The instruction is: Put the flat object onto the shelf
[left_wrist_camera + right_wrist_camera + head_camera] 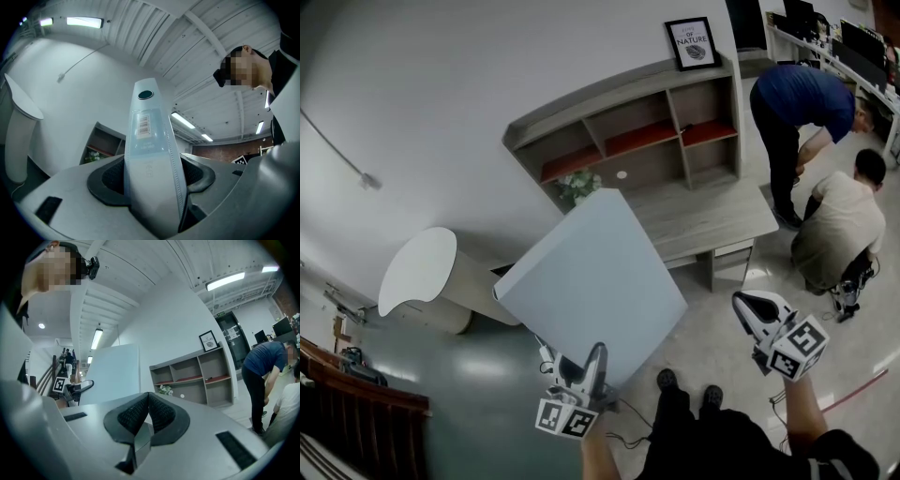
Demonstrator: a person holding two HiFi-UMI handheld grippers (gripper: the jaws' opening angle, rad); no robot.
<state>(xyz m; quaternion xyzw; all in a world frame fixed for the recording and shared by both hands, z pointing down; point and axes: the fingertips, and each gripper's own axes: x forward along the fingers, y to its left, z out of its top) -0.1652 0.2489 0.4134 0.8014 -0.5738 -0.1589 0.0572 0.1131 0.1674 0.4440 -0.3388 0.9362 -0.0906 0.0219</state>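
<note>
**Desk:** What is in the left claw (pixel 152 176)?

**Photographer:** A big pale blue board (pixel 591 272). Both pads are clamped on its thin bottom edge, and a barcode label shows further up that edge. The board is raised in the air and tilted, with its top corner pointing at the shelf (pixel 647 141).

**Desk:** Is it touching the shelf?

**Photographer:** No. From the right gripper view, bare wall shows between the board's long edge and the shelf's left side. In the head view the top corner overlaps the low bench (pixel 712 220) in front of the shelf and hides part of the plant (pixel 578 187).

**Desk:** And the right claw (pixel 147 411)?

**Photographer:** Pressed together with nothing in it. It is held out to the right, well apart from the board.

**Desk:** Where is there room to move?

**Photographer:** The floor (pixel 487 375) lies open under the board and off to its left. A white rounded stand (pixel 417 272) is near the board's left corner, against the wall (pixel 441 94). To the right of the bench one person bends over (pixel 802 103) and another crouches (pixel 844 220), both beside the shelf's right end.

**Desk:** What is on the shelf itself?

**Photographer:** A framed picture (pixel 692 43) leans on the top at the right end. The upper compartments have red floors
</note>
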